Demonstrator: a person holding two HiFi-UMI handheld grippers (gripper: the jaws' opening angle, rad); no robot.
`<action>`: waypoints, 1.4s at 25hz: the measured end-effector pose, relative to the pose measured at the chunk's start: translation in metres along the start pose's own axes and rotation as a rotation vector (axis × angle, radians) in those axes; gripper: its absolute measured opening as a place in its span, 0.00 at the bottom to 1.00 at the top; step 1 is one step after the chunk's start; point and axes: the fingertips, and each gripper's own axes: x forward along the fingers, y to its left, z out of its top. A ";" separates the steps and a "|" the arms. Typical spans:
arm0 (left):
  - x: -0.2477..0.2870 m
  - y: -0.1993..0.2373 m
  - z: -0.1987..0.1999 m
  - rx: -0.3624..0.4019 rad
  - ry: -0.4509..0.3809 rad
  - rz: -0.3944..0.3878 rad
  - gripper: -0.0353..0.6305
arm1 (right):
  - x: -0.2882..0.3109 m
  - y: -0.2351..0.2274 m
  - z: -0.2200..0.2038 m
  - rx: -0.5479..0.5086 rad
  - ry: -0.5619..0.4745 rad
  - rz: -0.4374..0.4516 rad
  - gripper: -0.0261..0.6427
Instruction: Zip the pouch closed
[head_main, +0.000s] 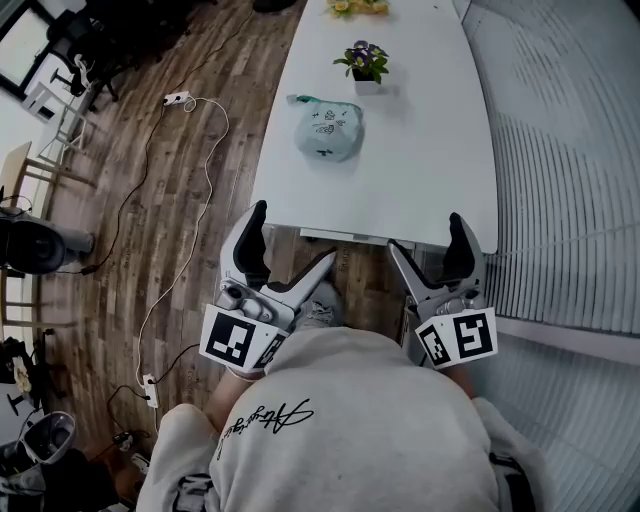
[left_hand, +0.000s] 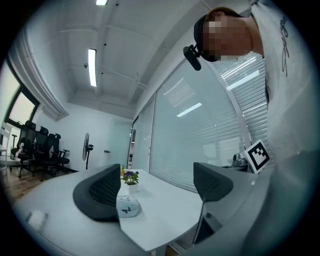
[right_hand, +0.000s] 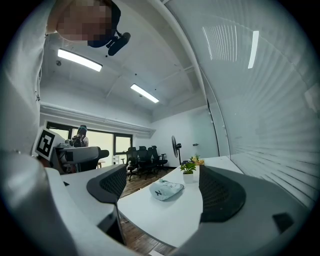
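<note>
Black-padded fingers, left gripper (head_main: 293, 236): spread apart, nothing between them. Fingers, right gripper (head_main: 427, 236): likewise released, empty. Both grippers held just short of the near edge of the white surface (head_main: 420, 160). Pale mint pouch (head_main: 329, 128): lying on the surface, well apart from both grippers, with a small potted plant (head_main: 364, 64) just beyond it.

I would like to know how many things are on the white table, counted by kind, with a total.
pouch: 1
flower plants: 2, the purple-flowered plant and the yellow-flowered plant
Total: 3 on the table
</note>
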 end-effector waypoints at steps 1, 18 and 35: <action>0.004 0.006 -0.002 -0.007 0.000 -0.001 0.71 | 0.006 -0.001 -0.001 -0.001 0.004 -0.001 0.69; 0.091 0.139 -0.002 -0.006 -0.004 -0.035 0.71 | 0.152 -0.022 0.008 -0.010 0.017 -0.037 0.69; 0.136 0.193 -0.009 -0.019 0.006 -0.069 0.71 | 0.217 -0.034 0.012 -0.024 0.015 -0.059 0.69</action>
